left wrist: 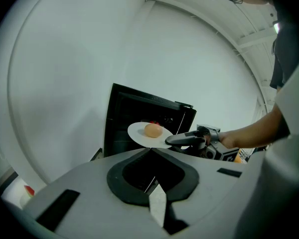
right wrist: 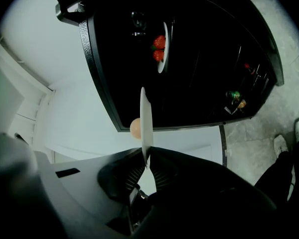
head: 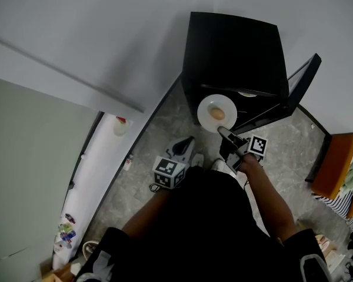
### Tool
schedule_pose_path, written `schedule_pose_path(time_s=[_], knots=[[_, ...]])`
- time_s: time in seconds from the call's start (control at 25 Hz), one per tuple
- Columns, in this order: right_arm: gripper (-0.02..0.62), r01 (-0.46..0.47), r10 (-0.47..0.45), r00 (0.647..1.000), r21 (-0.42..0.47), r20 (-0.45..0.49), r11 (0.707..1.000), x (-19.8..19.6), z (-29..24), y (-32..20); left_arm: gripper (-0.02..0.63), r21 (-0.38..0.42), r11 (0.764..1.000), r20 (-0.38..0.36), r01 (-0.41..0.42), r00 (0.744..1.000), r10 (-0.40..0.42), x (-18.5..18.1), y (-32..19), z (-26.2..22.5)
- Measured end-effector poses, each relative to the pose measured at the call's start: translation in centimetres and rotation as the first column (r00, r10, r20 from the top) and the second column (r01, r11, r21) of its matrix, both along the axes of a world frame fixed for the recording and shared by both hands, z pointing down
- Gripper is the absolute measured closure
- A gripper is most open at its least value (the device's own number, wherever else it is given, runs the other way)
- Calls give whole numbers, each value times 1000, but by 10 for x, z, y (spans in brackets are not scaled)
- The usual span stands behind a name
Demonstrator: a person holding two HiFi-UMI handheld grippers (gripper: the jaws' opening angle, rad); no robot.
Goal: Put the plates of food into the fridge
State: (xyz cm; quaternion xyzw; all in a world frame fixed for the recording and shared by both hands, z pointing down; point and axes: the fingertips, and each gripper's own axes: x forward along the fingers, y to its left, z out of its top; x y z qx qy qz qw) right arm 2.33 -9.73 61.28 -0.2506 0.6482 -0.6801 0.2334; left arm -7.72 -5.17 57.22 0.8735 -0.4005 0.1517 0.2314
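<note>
Right hand-held gripper [right wrist: 145, 159] pinches the rim of the round white plate [head: 205, 111] w/ tan bun [head: 217, 114], just near side of the open black fridge [head: 235, 46]. Hold plate level and slide it in clear of the white strawberry plate [right wrist: 162, 59]. Left hand-held gripper [left wrist: 150, 149] closed, empty.

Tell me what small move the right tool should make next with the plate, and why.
Probably ease the plate forward into the fridge, keeping it level. The right tool grips only its rim, a bun sits on top, and the plate hangs just outside the open fridge.
</note>
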Motion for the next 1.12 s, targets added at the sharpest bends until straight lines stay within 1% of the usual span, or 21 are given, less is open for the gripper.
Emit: schedule_pose_path(time_s=[0.12, 0.56, 0.84, 1.12], knots=[[549, -15, 14, 1000, -10, -26, 1000, 3, 9, -9, 583, -3, 1000, 0, -2, 1000, 2, 1, -3, 2], [549, -21, 21, 1000, -15, -16, 1000, -5, 22, -46, 583, -11, 1000, 4, 9, 1000, -9, 0, -16, 6], [549, -38, 38, 999, -14, -38, 999, -4, 30, -71, 583, -18, 1000, 3, 20, 1000, -20, -3, -21, 6], [549, -61, 60, 998, -21, -28, 998, 1, 34, -90, 583, -27, 999, 7, 28, 1000, -28, -5, -26, 10]])
